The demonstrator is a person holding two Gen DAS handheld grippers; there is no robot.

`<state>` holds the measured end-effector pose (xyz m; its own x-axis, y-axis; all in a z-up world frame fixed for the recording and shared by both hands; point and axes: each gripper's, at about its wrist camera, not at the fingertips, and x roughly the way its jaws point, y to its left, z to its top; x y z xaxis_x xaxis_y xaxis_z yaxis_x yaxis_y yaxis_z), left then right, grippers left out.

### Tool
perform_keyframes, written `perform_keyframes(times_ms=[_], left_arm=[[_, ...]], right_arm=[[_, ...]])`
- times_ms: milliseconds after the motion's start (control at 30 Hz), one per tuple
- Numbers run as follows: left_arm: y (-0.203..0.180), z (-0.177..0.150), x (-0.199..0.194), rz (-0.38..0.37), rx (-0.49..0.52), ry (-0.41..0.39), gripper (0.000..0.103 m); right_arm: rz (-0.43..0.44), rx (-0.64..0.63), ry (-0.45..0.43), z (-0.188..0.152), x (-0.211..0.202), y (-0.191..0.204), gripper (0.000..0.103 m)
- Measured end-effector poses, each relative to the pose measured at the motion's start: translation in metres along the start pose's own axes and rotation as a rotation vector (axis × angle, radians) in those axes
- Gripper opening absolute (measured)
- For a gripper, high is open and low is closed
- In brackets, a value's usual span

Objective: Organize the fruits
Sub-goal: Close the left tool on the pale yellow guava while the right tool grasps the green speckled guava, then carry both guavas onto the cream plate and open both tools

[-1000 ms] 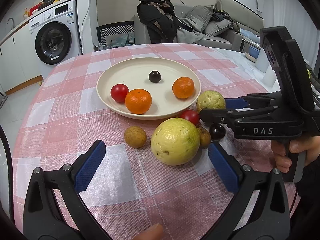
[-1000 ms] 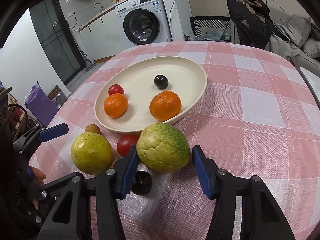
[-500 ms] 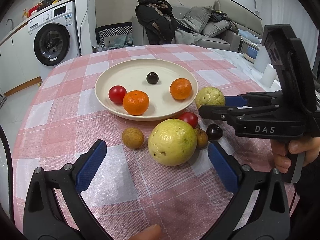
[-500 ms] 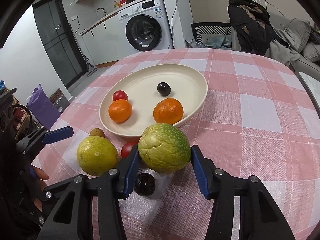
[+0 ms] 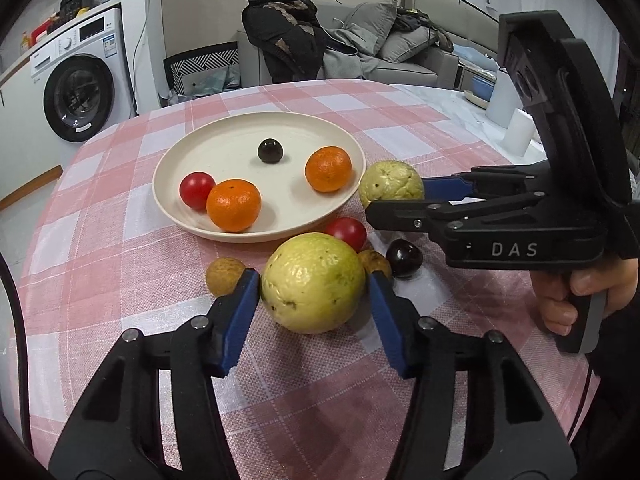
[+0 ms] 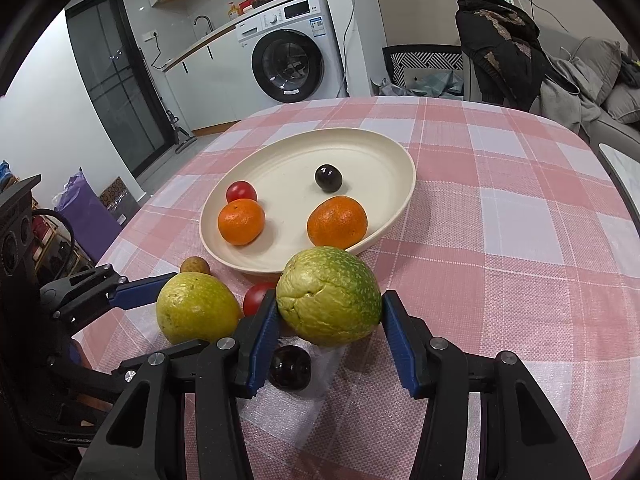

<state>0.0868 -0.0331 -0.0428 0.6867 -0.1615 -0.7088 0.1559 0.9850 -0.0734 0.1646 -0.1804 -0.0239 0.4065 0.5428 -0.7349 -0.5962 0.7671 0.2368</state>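
A yellow guava [image 5: 314,282] lies on the pink checked cloth between the blue pads of my left gripper [image 5: 312,278]. Its jaws are closing and both pads touch the fruit. My right gripper [image 6: 331,300] is shut on a green bumpy guava [image 6: 330,296] beside the plate's near rim; the left wrist view shows that guava [image 5: 390,184] too. The cream plate [image 5: 168,200] holds two mandarins [image 5: 234,210], a cherry tomato [image 5: 196,190] and a dark cherry [image 5: 270,150]. Loose by the guavas lie a cherry tomato [image 5: 346,232], two longans [image 5: 224,276] and a dark cherry [image 5: 404,258].
A person's hand [image 5: 576,296] grips the right gripper's handle. White cups [image 5: 518,132] stand at the table's right edge. Behind the round table are a washing machine [image 6: 292,64], a chair draped with a dark jacket [image 6: 496,36] and a sofa.
My left gripper's jaws have come in from wide open to both sides of the yellow guava. The right gripper has kept its hold on the green guava.
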Motion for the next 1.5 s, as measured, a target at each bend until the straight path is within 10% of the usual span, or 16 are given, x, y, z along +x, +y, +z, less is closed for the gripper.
perform_keyframes(times_ms=[1500], left_arm=[[0.036,0.026,-0.044,0.01,-0.1,-0.169,0.051]], right_arm=[[0.009,0.044,-0.155,0.022,-0.033,-0.002,0.052]])
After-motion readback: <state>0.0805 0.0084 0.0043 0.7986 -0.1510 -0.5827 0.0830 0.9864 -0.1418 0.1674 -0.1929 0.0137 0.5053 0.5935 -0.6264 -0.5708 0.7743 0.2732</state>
